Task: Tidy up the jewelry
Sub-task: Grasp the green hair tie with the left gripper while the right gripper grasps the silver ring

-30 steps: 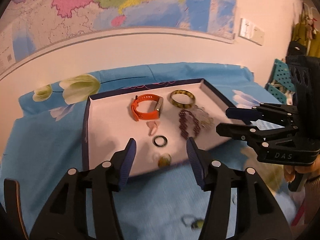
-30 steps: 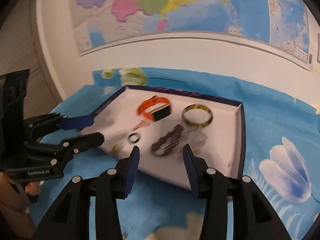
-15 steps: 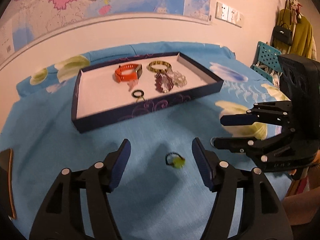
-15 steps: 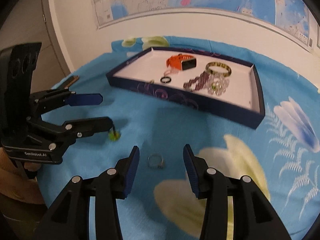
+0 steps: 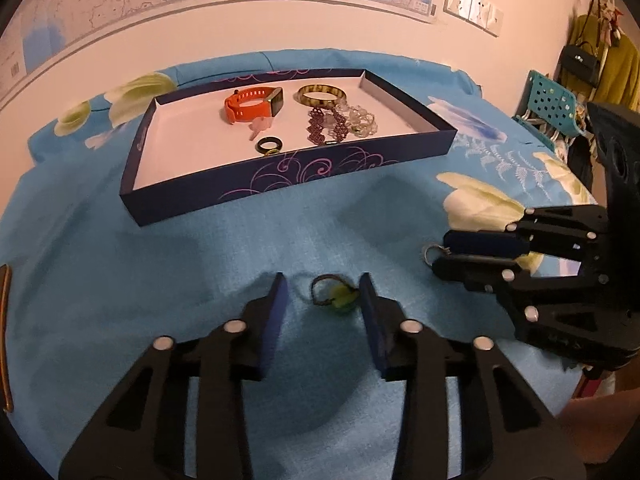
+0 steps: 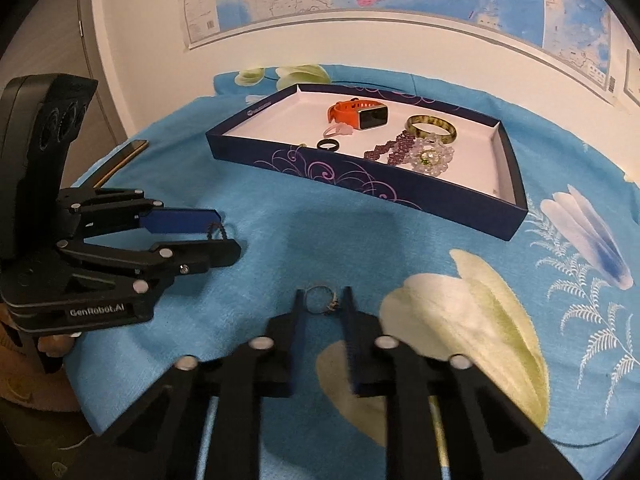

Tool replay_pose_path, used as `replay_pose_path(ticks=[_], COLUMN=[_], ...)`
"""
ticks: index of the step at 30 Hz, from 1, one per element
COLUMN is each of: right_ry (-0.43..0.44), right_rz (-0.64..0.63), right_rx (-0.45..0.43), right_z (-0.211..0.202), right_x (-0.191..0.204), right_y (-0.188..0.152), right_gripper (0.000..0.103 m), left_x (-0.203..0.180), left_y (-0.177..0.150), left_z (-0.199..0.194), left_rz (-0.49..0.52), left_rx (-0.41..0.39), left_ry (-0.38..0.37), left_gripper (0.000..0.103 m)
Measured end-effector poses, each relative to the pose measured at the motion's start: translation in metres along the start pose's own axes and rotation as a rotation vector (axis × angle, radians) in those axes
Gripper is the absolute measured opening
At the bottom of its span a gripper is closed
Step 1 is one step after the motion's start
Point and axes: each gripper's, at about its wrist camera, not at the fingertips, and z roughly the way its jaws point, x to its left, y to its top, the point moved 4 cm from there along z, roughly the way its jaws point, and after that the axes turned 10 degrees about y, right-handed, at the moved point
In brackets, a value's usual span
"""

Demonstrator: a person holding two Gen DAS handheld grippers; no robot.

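While two rings lie loose on the blue cloth, both grippers sit low over them. Left gripper [image 5: 323, 294]: jaws wide, straddling the green-stone ring [image 5: 333, 297], not closed on it. Right gripper [image 6: 323, 300]: jaws narrower, bracketing the silver ring [image 6: 322, 300], contact not certain.

Tray [image 5: 288, 184], beyond both on the table: holds orange watch [image 5: 252, 105], bangle [image 5: 321, 95], purple bracelet [image 5: 325, 126], clear beads [image 5: 362, 120], black ring [image 5: 270, 145], pink piece [image 5: 261, 125].

Progress, by judgement: most pieces stowed; two rings left to lift and carry to the tray.

Change: a second ago both grippers hovered at the tray; half a second ago they were above the rings, jaws wider; now they are down around them.
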Motion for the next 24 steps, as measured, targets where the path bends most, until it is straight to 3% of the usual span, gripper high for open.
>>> replay_pose_path(ticks=[2,7,9,12,16,24], right_ry=[0.001,0.01,0.017,0.03,0.027,0.016], right_rz=[0.002,0.019,0.035,0.047,0.036,0.029], right_rx=[-0.002,-0.007,-0.009,-0.02,0.002,-0.01], right_z=[-0.0004,-0.0017,-0.0019,-0.0016,0.005,0.0034], right_x=[-0.0002,-0.0028,-0.0052,-0.0059,-0.0033,-0.0037], right_y=[-0.0001,0.0007,0.0014,0.0046,0.0087,0.0093], right_gripper=[0.004,0.004,0.006,0.02,0.022,0.004], left_x=[0.0011,0.0039,0.0049,0.0049,0.0038,0.0052], left_y=[-0.0001,-0.0005,-0.0004,-0.0003,-0.0003,0.0007], left_z=[0.001,-0.0002,-0.0002,-0.0001,-0.0003,-0.002], left_rz=[-0.007,-0.024,-0.029,-0.032,-0.03,-0.038], left_rx=[0.006,0.003,0.004,0.005,0.003,-0.004], left_ry=[0.001,-0.007,-0.012,-0.013,-0.011,-0.019], left_gripper=[0.022,0.021,0.021,0.021,0.021,0.019])
